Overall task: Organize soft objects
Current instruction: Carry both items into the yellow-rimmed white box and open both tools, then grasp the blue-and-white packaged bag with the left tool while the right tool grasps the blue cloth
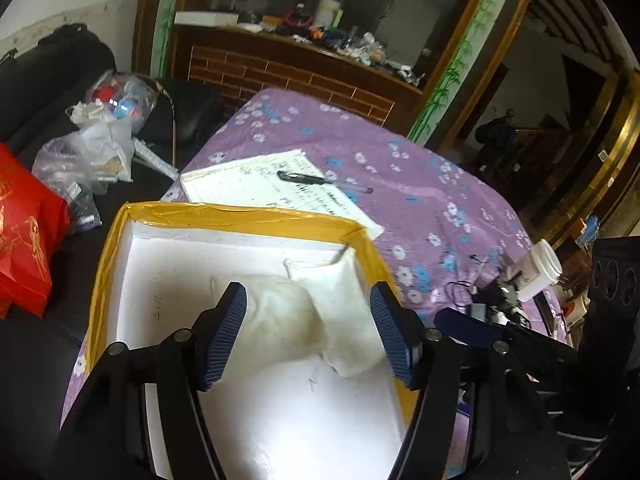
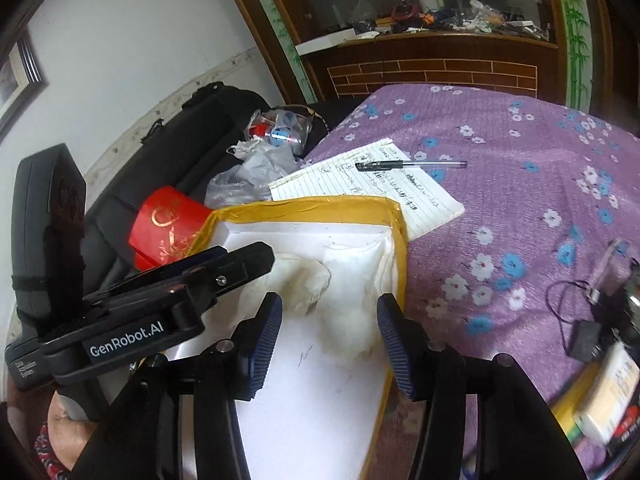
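**Both tongs released over the box**

Your left gripper (image 1: 308, 330) hangs over the white foam box (image 1: 240, 216) with its jaws spread, grasping nothing. Your right gripper (image 2: 328, 344) is likewise spread wide and empty. Two soft white pouches lie in the box's far right corner: the rumpled pouch (image 1: 276, 316) leans against the flatter pouch (image 1: 340, 300), touching. A notepad (image 2: 372, 188) with a pen (image 2: 404, 165) sits just behind the box on the purple cloth (image 2: 520, 200).

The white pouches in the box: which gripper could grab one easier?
Probably left. The left gripper is open right around the white pouches; the right gripper sits farther back in the box.
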Demonstrator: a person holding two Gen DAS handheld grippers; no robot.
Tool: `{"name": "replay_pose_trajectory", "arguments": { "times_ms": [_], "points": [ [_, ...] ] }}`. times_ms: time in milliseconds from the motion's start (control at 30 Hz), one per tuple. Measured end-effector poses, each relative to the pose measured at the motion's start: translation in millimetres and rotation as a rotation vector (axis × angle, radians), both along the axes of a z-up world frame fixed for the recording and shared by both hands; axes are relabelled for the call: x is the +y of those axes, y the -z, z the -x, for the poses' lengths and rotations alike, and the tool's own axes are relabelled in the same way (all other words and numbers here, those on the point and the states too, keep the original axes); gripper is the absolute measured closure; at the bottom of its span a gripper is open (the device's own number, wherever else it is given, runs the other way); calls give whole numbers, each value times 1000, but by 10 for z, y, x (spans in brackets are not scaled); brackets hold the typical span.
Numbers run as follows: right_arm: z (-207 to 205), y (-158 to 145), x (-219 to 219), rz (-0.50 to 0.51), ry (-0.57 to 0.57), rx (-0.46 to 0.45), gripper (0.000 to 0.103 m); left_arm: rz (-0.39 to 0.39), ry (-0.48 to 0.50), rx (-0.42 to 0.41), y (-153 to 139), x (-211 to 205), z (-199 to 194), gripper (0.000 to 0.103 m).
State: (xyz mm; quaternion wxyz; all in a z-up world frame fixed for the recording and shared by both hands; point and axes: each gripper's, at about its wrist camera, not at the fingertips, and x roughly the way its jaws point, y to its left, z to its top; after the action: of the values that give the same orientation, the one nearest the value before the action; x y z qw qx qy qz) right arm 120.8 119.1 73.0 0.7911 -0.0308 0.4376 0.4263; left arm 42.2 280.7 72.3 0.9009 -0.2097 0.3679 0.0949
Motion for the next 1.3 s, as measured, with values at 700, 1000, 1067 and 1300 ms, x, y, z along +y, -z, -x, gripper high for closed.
{"name": "replay_pose_trajectory", "arguments": {
  "times_ms": [700, 1000, 1067, 1300],
  "points": [
    [567, -132, -2468, -126, 203, 20, 50, -14, 315, -93, -61, -1841, 632, 40],
    [603, 68, -3453, -213, 353, 82, 46, -99, 543, -9, 205, -2716, 497, 40],
    [618, 108, -3553, -225, 365, 87, 46, -111, 600, 9, 227, -2843, 433, 40],
    [650, 193, -3684, -249, 370, 106, 46, -200, 739, 101, 418, -3151, 2, 40]
  ]
}}
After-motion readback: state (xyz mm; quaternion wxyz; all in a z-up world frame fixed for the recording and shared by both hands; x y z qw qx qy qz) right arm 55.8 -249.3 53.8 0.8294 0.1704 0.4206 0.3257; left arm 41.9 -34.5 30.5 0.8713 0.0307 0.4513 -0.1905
